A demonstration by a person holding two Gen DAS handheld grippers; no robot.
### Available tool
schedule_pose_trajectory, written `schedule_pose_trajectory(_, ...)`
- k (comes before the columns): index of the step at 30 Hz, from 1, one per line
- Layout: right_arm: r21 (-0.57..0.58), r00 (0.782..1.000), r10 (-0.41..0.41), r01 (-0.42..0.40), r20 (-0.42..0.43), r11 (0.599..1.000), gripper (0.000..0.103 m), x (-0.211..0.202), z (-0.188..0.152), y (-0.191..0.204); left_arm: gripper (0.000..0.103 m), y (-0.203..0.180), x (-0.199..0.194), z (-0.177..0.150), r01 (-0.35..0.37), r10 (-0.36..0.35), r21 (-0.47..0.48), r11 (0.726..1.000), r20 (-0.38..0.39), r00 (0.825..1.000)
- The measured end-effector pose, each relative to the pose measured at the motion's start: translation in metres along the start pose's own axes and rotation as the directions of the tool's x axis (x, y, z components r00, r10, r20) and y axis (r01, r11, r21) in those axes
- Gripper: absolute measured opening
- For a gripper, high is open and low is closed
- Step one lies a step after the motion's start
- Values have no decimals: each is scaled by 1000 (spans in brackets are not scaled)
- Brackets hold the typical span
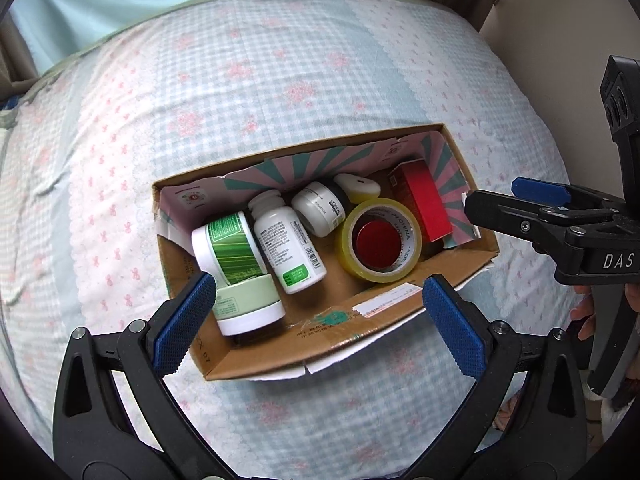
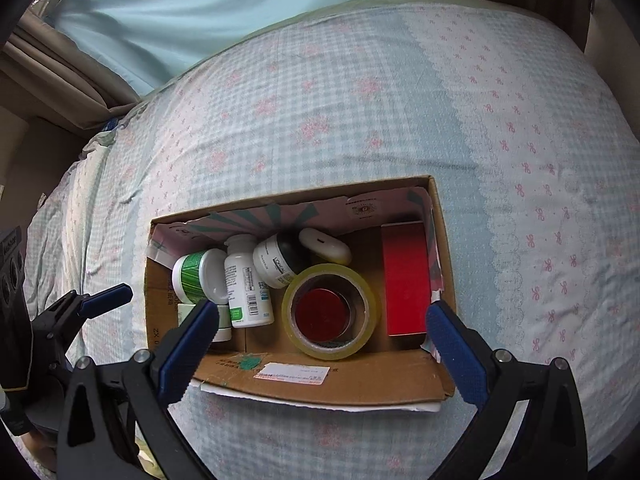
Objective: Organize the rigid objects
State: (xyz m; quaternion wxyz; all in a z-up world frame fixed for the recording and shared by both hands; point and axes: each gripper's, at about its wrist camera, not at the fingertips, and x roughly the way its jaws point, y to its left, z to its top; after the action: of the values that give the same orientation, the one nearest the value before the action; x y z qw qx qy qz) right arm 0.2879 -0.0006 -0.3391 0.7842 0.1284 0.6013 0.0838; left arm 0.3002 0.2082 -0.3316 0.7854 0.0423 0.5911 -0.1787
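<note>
An open cardboard box (image 1: 360, 320) (image 2: 340, 380) lies on the bed and holds several items: a green-labelled jar (image 1: 228, 248) (image 2: 196, 272), a white pill bottle (image 1: 288, 248) (image 2: 244, 284), a white L'Oreal jar (image 1: 320, 208) (image 2: 276, 260), a yellow tape roll (image 1: 380, 240) (image 2: 332, 316) around a red lid (image 1: 378, 246), a red carton (image 1: 424, 200) (image 2: 404, 276), and a pale green jar (image 1: 248, 308). My left gripper (image 1: 316, 320) is open and empty above the box's near left. My right gripper (image 2: 320, 344) is open and empty above its near wall.
The bed has a checked pale blue and pink sheet (image 1: 280, 80) (image 2: 400, 100). A light blue curtain (image 2: 220, 8) hangs behind it. The right gripper's body (image 1: 560, 220) shows beside the box's right end; the left gripper (image 2: 80, 308) shows at the box's left.
</note>
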Motion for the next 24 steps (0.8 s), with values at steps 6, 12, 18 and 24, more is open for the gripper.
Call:
schedule_pose_trajectory(6,-42,997,-24,27,70,999,103,-70,-18,8,103,-24,-61,-10,-25,26,-10,1000,102,994)
schedule_pose_trajectory(12,-87,976,-70,89,206,992,103,-167,-30,14,103,-53,-142,-19,-43,65,-95,995,244,968)
schedule_pose_trajectory(18,-114,922,-132,185,365,976,103,-260,-54,11,103,-100,-243,-35,-109,165,-153,982,434,885)
schedule_pose_trajectory(24,-122,846,-169,264,506,957,103,-336,-81,7,103,-155,-313,-61,-172,235,-163,971,572,786)
